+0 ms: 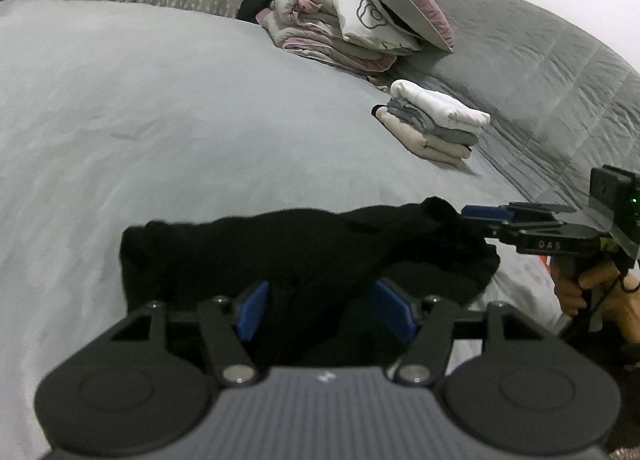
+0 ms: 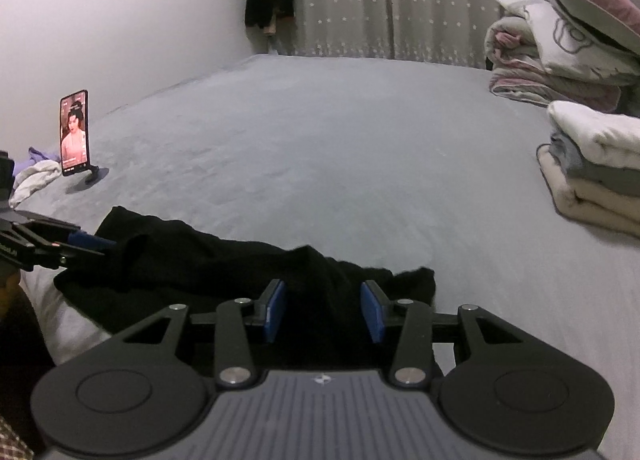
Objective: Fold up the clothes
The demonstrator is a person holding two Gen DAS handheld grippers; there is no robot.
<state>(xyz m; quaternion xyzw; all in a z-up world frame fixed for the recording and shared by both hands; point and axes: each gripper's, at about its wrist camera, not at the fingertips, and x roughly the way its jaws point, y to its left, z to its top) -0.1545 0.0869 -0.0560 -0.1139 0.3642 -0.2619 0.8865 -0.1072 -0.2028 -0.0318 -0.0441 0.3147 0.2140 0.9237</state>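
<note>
Fingers (image 1: 252,310) of the left gripper (image 1: 320,312) are standing spread around a crumpled black knit garment (image 1: 304,248) lying on the grey bed (image 1: 168,132); right gripper (image 2: 322,310) fingers (image 2: 370,312) are likewise spread over its other end, though the other view suggests they may be pinching an edge. Beyond them sits a folded clothes stack (image 1: 436,120). Judged step: seizing both ends. Next: closing, then lifting evenly to spread it flat.

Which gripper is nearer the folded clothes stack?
Right. The right gripper sits at the black garment's end toward the folded clothes stack; the left gripper is at the opposite end, farther off.
</note>
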